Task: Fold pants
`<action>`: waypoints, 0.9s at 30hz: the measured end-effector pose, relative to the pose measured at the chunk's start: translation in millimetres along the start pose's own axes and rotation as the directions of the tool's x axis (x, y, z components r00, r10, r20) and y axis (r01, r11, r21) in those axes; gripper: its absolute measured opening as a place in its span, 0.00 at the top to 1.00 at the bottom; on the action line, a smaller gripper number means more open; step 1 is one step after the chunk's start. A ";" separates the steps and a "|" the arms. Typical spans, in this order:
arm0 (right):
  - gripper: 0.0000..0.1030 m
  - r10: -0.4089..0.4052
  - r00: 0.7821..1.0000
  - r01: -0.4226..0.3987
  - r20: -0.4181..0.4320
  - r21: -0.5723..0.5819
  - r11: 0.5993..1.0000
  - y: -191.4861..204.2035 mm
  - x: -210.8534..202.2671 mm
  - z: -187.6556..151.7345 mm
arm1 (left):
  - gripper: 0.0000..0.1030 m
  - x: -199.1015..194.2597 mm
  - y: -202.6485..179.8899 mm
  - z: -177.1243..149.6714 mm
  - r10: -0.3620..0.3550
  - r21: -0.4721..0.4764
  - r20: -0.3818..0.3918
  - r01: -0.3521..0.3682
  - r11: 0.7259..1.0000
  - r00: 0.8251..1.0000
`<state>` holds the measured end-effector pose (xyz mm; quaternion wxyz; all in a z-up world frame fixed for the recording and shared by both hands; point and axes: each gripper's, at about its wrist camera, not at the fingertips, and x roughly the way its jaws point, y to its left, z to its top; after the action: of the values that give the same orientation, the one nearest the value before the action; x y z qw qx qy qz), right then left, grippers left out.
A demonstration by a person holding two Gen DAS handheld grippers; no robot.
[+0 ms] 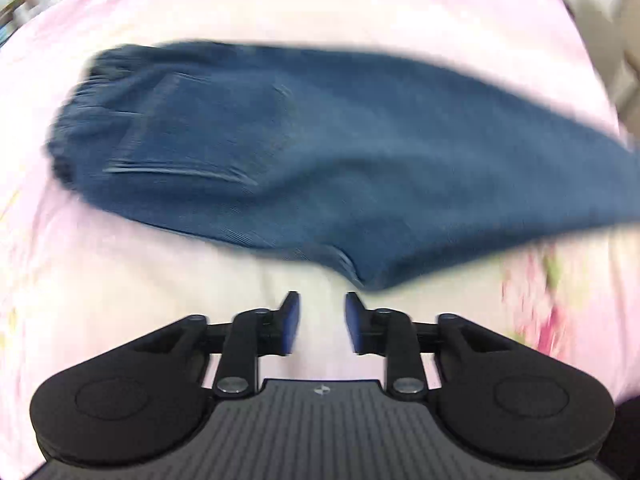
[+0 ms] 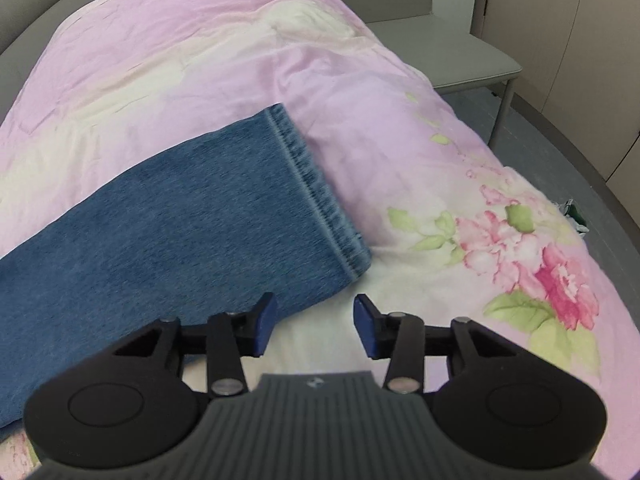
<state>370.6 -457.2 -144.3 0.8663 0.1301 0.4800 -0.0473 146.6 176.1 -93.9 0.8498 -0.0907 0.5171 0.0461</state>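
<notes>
A pair of blue denim pants lies flat across a bed covered with a pink quilt printed with flowers. From the left wrist view, which is smeared with blur, the gathered waistband sits toward the left and the legs run off to the right edge, one laid over the other so the garment reads as a single long band. The left tool hovers just short of the near edge of the denim, its blue pads standing apart with only quilt showing between them; it grips nothing. From the right wrist view the picture is sharp: the leg end with its stitched hem lies on the quilt, running diagonally from upper left to lower right. The right tool is also spread wide and empty, its left finger over the near edge of the leg, its right finger over bare quilt just past the hem's near corner. Pink blossoms with green leaves mark the quilt to the right. Beyond the bed stands a grey bench on a grey floor.
</notes>
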 end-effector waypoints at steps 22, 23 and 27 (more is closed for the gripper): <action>0.35 0.085 0.992 -0.122 0.094 0.530 0.839 2.8 60.5 -36.7 | 0.10 84.1 228.2 33.3 -0.071 -0.777 0.302 0.288 0.560 0.951; 0.33 0.084 0.991 -0.129 0.106 0.541 0.831 2.6 62.8 -37.9 | 0.10 88.6 226.8 34.9 -0.065 -0.768 0.311 0.291 0.571 0.948; 0.44 0.109 0.979 -0.188 0.169 0.567 0.802 6.3 69.3 -34.8 | 0.26 93.4 215.6 44.3 -0.017 -0.763 0.310 0.259 0.592 0.951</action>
<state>380.5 -438.7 -219.3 0.8152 0.4219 0.3743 -0.1315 191.1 394.8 -179.8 0.7831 -0.4921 0.3127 0.2163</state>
